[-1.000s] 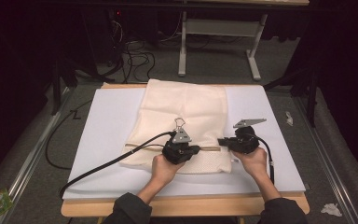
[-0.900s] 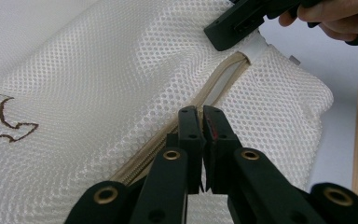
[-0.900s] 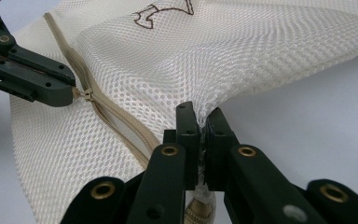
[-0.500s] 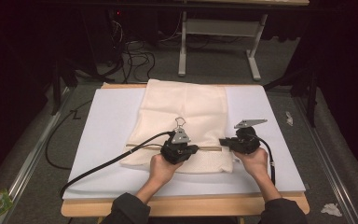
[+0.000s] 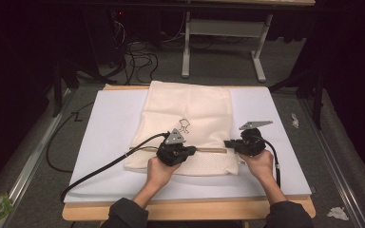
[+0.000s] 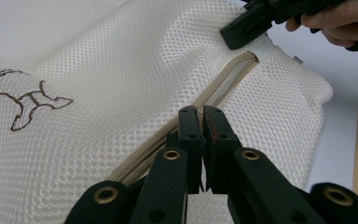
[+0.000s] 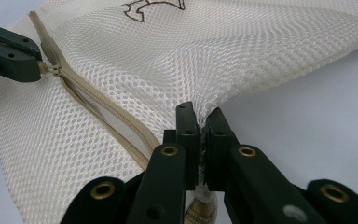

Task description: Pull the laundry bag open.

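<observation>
A cream mesh bag with a small brown animal print lies flat on a white board. A beige zipper runs across the bag's near end. My left gripper is shut on the zipper pull, and its jaws meet over the zipper line. My right gripper faces it from the right. It is shut on the bag's mesh at the zipper's end, and the fabric rises into a small peak there. Between the two grippers the zipper is slightly parted.
The board rests on a wooden table, whose edge runs just behind the person's forearms. A black cable trails left from the left gripper across the board. Cables and a metal table frame stand on the floor beyond.
My left gripper has edged a little to the left along the zipper line. The right gripper has held still.
</observation>
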